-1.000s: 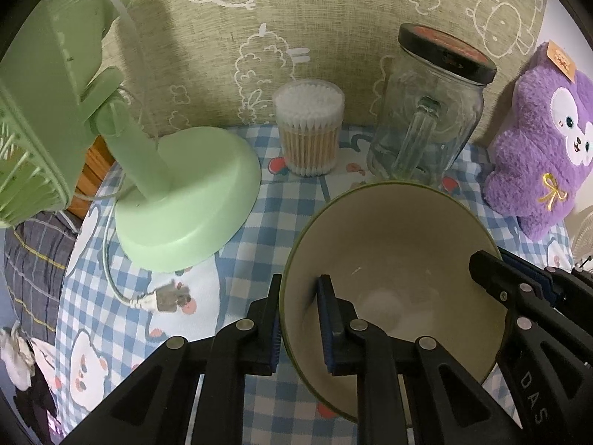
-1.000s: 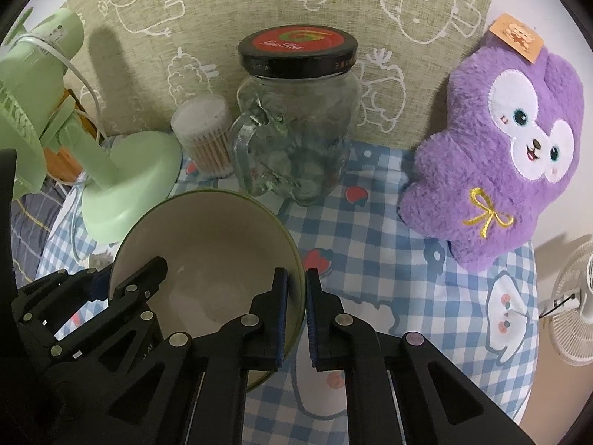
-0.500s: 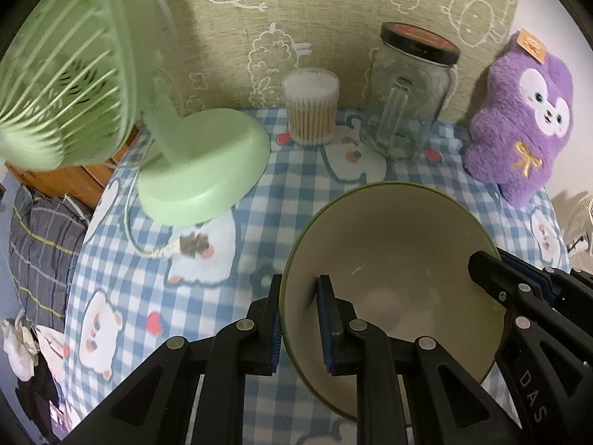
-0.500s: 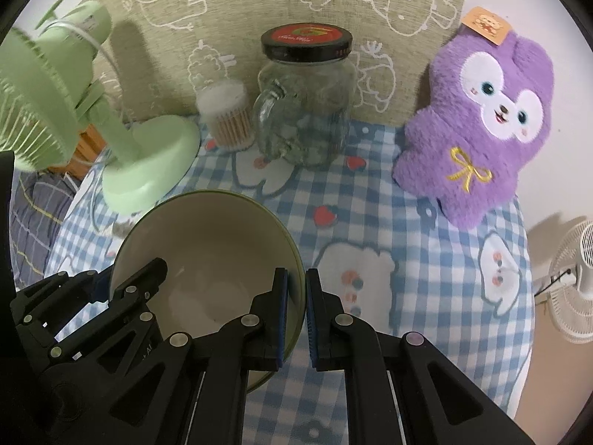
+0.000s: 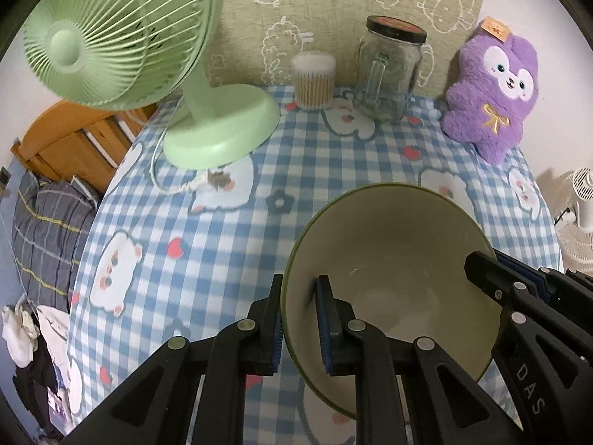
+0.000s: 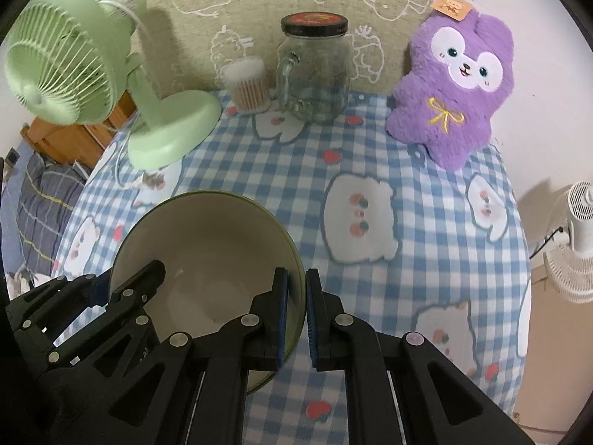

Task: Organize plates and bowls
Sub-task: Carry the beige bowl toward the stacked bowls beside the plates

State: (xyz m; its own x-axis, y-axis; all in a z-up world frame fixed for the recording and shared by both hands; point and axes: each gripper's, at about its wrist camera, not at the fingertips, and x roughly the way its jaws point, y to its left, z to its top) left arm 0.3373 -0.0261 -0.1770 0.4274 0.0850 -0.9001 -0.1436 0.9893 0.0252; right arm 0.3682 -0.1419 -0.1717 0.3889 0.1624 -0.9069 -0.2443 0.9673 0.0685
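The wide green-rimmed, cream-lined ceramic bowl is held off the checked blue-and-white counter by both tongs. The left tongs are clamped on its left rim, the right tongs on the opposite rim, each nearly closed over the thin wall. Compared with a second ago, the pale green desk fan and lidded glass jar now lie farther ahead of the tongs, so the bowl has been carried back, probably toward a stacking spot not in view.
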